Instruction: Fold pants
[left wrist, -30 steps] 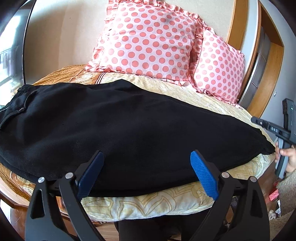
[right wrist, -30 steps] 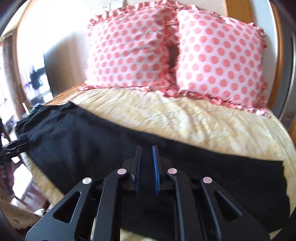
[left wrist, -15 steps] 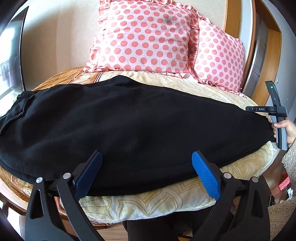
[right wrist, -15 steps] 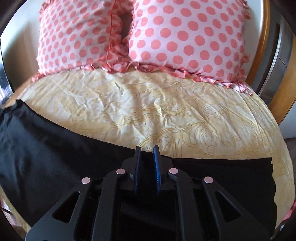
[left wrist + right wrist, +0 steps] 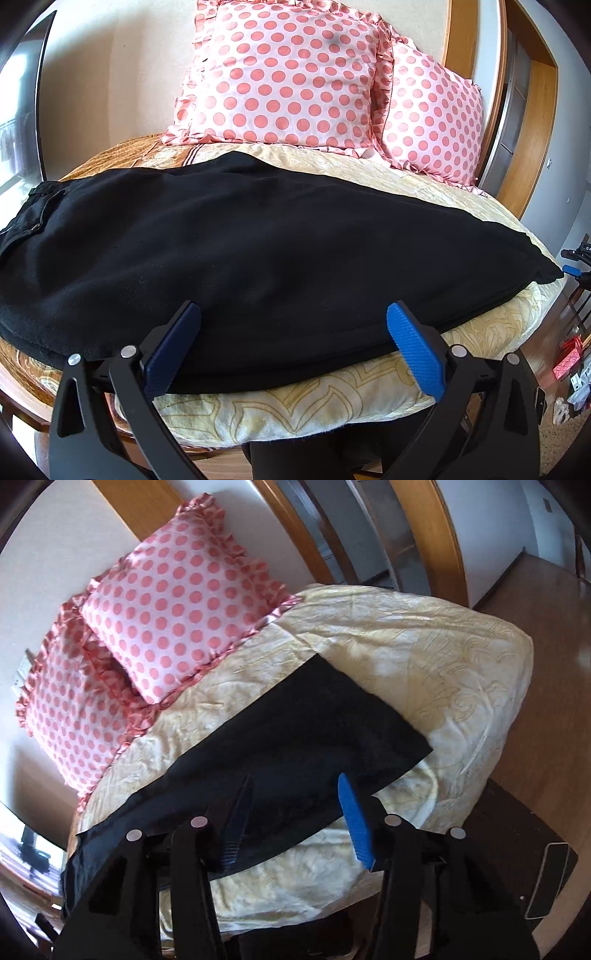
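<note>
Rolled, right hand-held gripper (image 5: 295, 812) now opening above black pants (image 5: 314, 731)

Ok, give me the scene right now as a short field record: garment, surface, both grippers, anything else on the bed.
garment: black fabric pants, laid flat lengthwise across the bed
surface: cream and gold patterned quilt
left gripper: open wide, nothing between the jaws, at the pants' near edge
right gripper: jaws opening, nothing gripped, over the leg-end part of the pants
hem end: straight-cut edge, lying flat
other items: two pink polka-dot frilled pillows at the headboard
fold status: lengthwise fold looks done; cross fold not yet made
</note>
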`<state>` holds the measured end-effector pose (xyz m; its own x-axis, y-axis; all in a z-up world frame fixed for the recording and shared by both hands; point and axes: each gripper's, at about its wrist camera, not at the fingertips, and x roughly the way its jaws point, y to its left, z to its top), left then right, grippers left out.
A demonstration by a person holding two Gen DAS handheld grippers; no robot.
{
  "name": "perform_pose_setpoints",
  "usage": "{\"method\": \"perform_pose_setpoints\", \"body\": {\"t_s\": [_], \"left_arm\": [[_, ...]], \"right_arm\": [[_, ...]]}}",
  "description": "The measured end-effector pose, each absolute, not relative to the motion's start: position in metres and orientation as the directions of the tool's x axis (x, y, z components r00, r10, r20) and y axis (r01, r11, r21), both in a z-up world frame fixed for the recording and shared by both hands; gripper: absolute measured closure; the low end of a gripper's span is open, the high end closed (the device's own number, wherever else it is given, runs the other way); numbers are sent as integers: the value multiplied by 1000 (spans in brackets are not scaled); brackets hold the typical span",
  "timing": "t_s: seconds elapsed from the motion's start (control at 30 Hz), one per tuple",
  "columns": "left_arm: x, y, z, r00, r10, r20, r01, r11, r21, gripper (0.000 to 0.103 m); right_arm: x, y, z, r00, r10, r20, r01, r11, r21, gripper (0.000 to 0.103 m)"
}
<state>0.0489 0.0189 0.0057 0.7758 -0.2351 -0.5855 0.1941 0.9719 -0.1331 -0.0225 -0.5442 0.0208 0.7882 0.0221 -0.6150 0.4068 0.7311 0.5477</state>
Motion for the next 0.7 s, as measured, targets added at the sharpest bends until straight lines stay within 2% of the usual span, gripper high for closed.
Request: {"method": "perform_pose_setpoints", "body": {"t_s": [0.13, 0.23, 0.27, 0.3, 0.4, 0.57, 0.7], "left_arm": [[49, 17, 5, 776, -222, -590, 187, 975, -121, 2], [50, 18, 6, 776, -223, -589, 179, 975, -133, 2], [50, 19, 6, 776, -225, -589, 178, 974, -138, 2], [51, 19, 6, 775, -227, -589, 177, 974, -142, 2], [51, 20, 7, 773, -235, -590, 183, 972, -148, 2], [50, 17, 5, 778, -222, -588, 186, 975, -122, 2], [50, 16, 5, 777, -222, -589, 186, 975, -122, 2]], "right_arm": [[2, -478, 25, 779, 270, -566, 159, 789, 594, 52], [19, -432, 23, 727, 411, -550, 37, 776, 629, 52], [22, -419, 25, 718, 410, -562, 14, 799, 601, 52], [22, -404, 31, 723, 353, -594, -13, 866, 500, 52], [13, -363, 42, 765, 107, -635, -72, 994, 81, 52], [4, -343, 37, 768, 81, -636, -154, 986, -61, 55], [16, -333, 22, 735, 52, -676, -191, 973, -132, 69]]}}
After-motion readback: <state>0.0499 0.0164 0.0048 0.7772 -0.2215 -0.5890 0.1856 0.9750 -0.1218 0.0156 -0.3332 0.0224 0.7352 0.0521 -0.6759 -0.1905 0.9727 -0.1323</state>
